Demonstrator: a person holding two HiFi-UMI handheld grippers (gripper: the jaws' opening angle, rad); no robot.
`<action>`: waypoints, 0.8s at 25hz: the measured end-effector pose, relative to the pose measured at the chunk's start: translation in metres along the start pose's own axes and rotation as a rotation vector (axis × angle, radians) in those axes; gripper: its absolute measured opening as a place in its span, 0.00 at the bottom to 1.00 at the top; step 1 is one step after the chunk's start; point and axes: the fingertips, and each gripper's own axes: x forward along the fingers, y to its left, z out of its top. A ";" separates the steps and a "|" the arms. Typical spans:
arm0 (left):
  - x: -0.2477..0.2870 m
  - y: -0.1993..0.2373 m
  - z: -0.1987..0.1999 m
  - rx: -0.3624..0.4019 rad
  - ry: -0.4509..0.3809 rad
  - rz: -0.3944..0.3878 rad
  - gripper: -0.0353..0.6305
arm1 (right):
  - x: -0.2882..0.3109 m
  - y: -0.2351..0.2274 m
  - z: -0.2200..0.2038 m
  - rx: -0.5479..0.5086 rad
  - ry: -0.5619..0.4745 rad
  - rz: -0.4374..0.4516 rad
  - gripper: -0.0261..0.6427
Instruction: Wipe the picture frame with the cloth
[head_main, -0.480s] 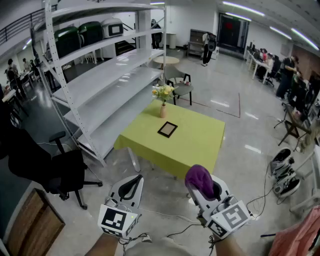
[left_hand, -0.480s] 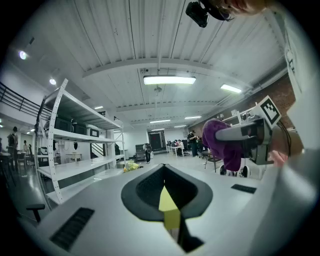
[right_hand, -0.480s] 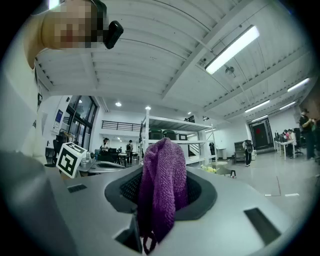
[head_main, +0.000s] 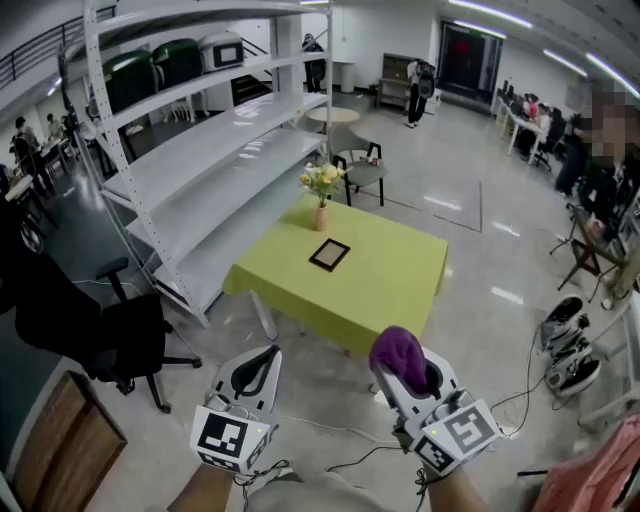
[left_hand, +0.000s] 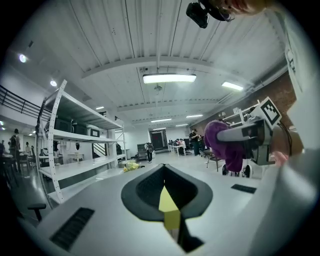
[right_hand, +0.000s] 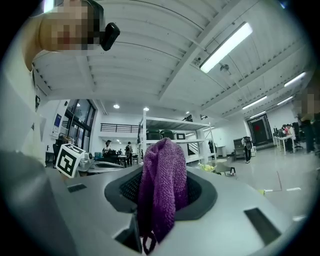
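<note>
Lime-green table with a flower vase at its far corner, big white shelves just left, black office chair nearer on the left.

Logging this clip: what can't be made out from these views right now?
- Picture frame: in the head view it is too far away and small to show its picture or any dust, and it does not appear in either gripper view.
- Right gripper tips: the cloth covers them in the head view and the right gripper view.
- Flowers: in the head view they are too small to identify.
</note>
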 end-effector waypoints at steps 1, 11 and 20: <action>0.001 -0.002 0.000 -0.002 -0.001 0.006 0.06 | -0.002 -0.003 -0.001 0.003 0.002 0.003 0.25; 0.003 -0.018 -0.003 0.001 -0.007 0.050 0.06 | -0.017 -0.020 -0.011 0.011 0.010 0.039 0.25; 0.034 -0.006 -0.014 0.025 -0.049 0.037 0.06 | 0.009 -0.040 -0.032 -0.023 0.012 0.031 0.26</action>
